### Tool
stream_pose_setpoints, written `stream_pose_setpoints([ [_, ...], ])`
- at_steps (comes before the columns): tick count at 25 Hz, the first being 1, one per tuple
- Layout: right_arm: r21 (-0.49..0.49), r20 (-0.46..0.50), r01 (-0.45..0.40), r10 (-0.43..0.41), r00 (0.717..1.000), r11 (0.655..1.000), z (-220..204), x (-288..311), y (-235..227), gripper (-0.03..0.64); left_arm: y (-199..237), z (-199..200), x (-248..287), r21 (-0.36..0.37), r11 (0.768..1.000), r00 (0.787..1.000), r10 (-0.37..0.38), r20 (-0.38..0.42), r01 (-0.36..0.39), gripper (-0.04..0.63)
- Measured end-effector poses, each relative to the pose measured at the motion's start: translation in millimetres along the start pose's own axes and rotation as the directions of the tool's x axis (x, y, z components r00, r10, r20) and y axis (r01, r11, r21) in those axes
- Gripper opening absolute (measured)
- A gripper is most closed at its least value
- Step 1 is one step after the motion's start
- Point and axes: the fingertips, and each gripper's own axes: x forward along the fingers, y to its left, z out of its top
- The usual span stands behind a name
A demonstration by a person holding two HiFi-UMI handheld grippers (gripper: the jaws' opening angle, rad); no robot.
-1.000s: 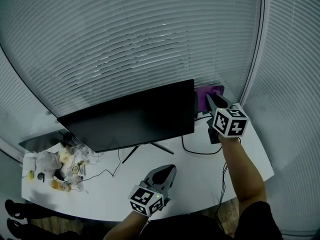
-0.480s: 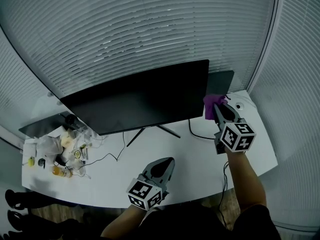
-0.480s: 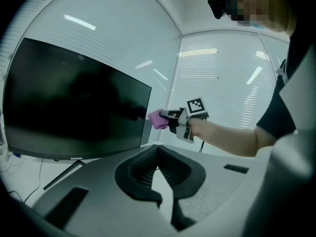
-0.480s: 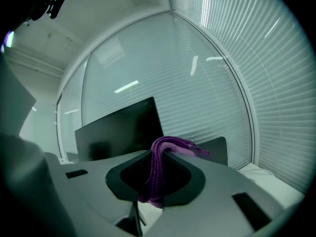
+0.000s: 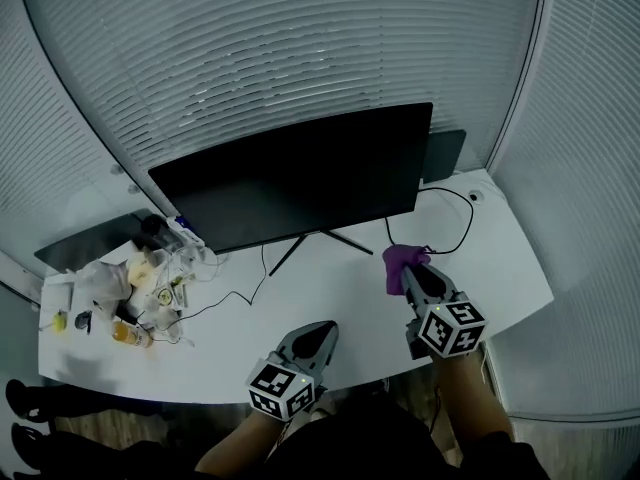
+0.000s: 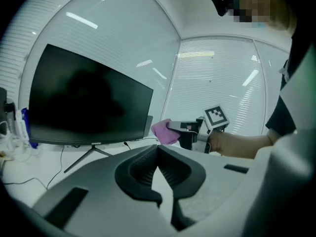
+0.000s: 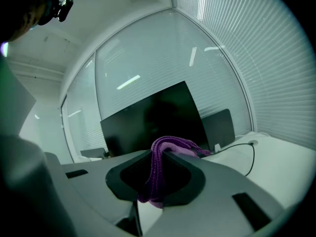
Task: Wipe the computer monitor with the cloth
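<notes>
- Closest to us, our left gripper (image 5: 320, 334) sits low over the white surface (image 5: 350, 298) near its front edge. Its jaws are pressed together tip to tip, with nothing between them.
- To the right of those jaws and a little further out, our right gripper (image 5: 413, 280) has its jaws clamped on the purple cloth (image 5: 402, 259). The cloth bunches out past the jaw tips and hangs down between the pads.
- The cloth is held above the surface, well apart from the screen.
- Ahead of the right jaws and off to their left stands the black monitor (image 5: 300, 183), upright, its screen dark.
- Far to the left of the left jaws, small clutter (image 5: 130, 293) lies heaped by the monitor's left end.
- Beyond everything, pale blinds (image 5: 300, 58) fill the curved wall.
</notes>
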Motion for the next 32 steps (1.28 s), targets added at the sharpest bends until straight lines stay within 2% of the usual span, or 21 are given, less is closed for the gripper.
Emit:
stream_pose_setpoints([
  [6,0.054,-0.039,-0.037,0.039,0.998,0.998,-55,-40,76,0.075,5,-37,-63,-0.023,1.0,0.999,0.006,-0.033,-0.007,0.005],
  [14,0.118,-0.095,-0.074,0.086,0.992,0.99,-114,-81,151,0.075,5,-72,-123,-0.071,0.997,0.999,0.012,-0.046,-0.015,0.005],
  [22,0.079,-0.142,-0.075,0.085,0.986,0.994,-152,-109,202,0.075,8,-77,-154,-0.088,0.996,1.0,0.027,-0.004,-0.028,0.005],
  [32,0.063,-0.141,-0.091,0.1,0.985,0.994,-160,-112,231,0.075,15,-79,-181,-0.084,0.996,0.999,0.031,0.024,-0.029,0.005],
])
